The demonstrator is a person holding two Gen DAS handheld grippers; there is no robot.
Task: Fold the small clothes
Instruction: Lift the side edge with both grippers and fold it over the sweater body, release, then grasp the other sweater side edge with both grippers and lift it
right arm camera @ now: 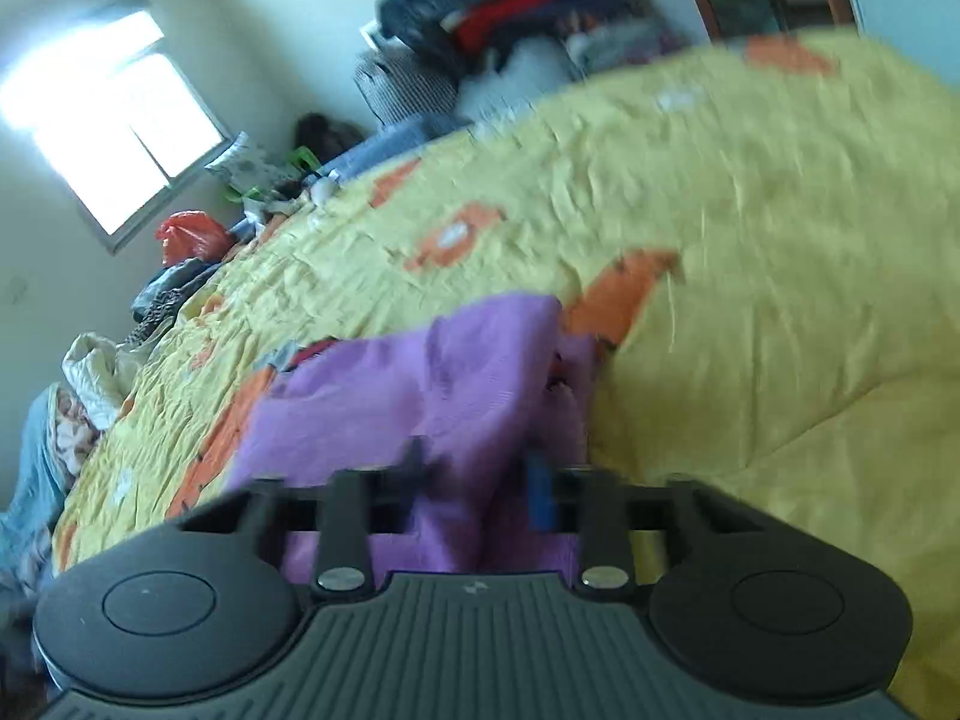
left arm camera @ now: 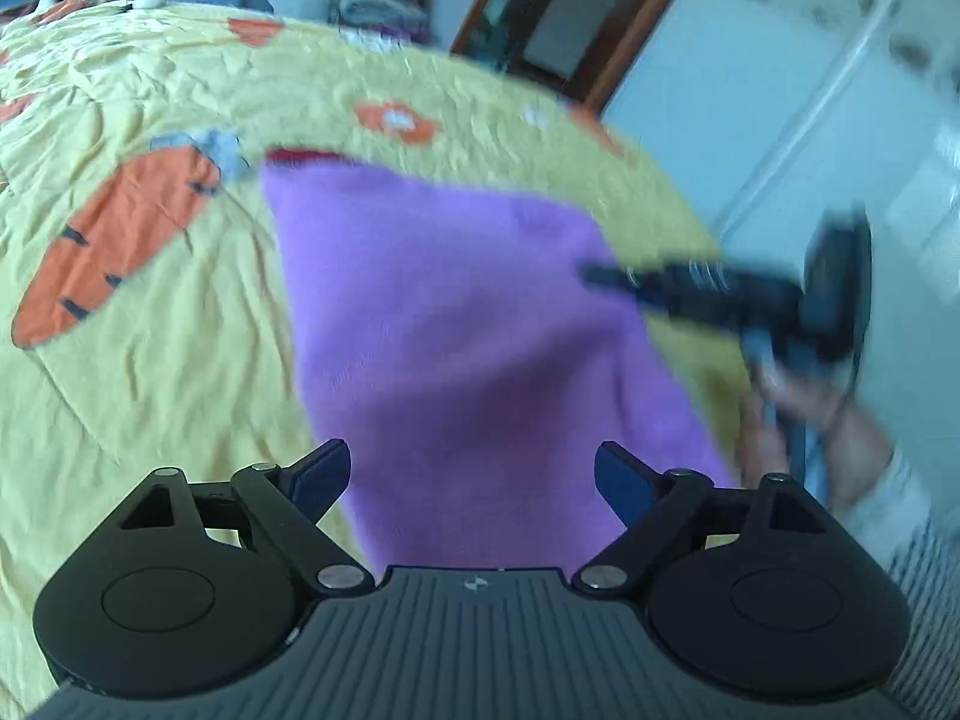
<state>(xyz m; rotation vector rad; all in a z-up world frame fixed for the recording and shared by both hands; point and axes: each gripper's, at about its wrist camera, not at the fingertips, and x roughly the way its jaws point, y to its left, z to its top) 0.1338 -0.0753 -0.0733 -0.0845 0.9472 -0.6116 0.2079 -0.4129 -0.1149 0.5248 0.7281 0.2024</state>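
Purple fleece-like cloth garment [left arm camera: 468, 324]: soft, matt, slightly napped surface. Yellow quilted cotton-look bedspread with orange carrot print [left arm camera: 150, 408]: matt, finely crinkled, stitched seams visible. Left hand-held gripper [left arm camera: 471, 474]: black matt plastic body, ribbed grey top plate, dull silver metal pivot pins; blue pads [left arm camera: 621, 483] smooth (material unclear, blurred). Right hand-held gripper [right arm camera: 480, 474]: same matt black plastic, metal pins. Brown wooden door frame [left arm camera: 630, 42]: smooth, slightly glossy. Orange plastic bag [right arm camera: 192, 237]: shiny.
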